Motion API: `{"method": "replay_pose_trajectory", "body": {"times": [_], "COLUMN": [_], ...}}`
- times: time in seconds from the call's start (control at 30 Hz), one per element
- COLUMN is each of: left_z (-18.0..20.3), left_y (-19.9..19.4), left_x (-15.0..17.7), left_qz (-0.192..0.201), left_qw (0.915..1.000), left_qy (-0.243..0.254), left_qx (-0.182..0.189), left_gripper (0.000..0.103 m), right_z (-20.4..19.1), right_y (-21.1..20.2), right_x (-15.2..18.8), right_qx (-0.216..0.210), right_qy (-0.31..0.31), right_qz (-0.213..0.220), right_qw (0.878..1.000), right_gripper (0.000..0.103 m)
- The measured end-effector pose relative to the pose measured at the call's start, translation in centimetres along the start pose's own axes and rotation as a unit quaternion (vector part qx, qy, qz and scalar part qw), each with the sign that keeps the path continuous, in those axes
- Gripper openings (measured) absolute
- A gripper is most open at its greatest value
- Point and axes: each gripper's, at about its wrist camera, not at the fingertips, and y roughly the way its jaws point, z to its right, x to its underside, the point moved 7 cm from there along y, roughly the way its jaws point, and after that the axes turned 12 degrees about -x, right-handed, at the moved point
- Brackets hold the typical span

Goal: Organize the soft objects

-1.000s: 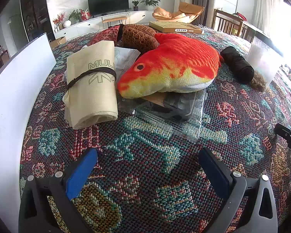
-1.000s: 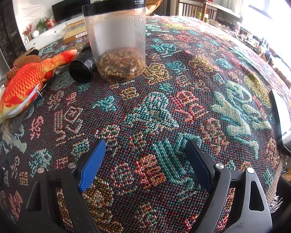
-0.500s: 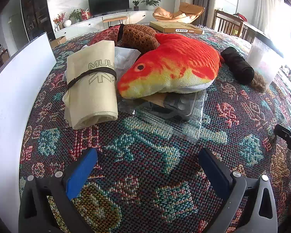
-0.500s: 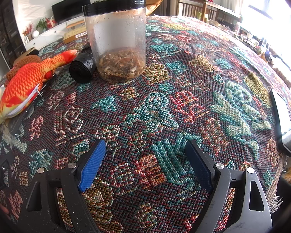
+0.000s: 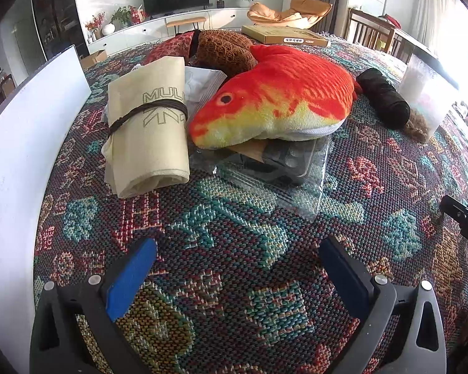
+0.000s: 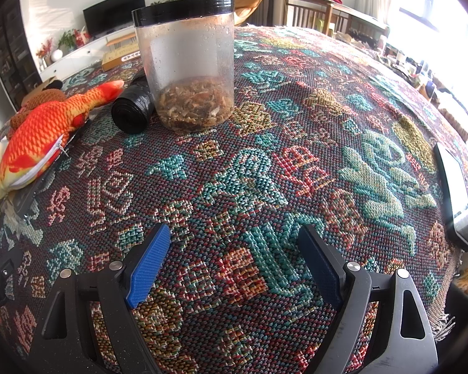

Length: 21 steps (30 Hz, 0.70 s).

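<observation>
Both claws, left gripper (image 5: 237,268) and right gripper (image 6: 231,255), are held wide open and empty; if the fish pillow (image 5: 274,99) is dragged, the plastic bag (image 5: 274,171) beneath could be pulled along.

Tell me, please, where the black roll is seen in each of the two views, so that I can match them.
Left wrist view: the black roll lies at upper right, between the fish plush's tail and the plastic jar.
Right wrist view: the black roll lies at upper left, against the left side of the jar, beside the fish's tail.
Shared landmark: the orange fish plush.
</observation>
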Motion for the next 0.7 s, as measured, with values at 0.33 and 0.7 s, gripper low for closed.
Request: {"method": "replay_pose_trajectory", "body": {"times": [0.33, 0.7], "left_z": [-0.1, -1.9], "left_y": [-1.7, -7.1], "left_x": [2.8, 3.0], "left_qz": [-0.012, 0.034], "left_qw": [0.9993, 0.9972], "left_qy": [0.031, 0.001], "left_qx": [0.014, 0.066], "left_gripper": [0.103, 0.103], "right_z": [0.0, 0.0], "right_y": [0.0, 0.0], "right_x": [0.1, 0.1], "right_qx": [0.0, 0.0], "right_qy": [-0.001, -0.001], "right_qz": [0.0, 0.001], "right_qw": [1.0, 1.0], "right_gripper": [0.087, 0.087]}}
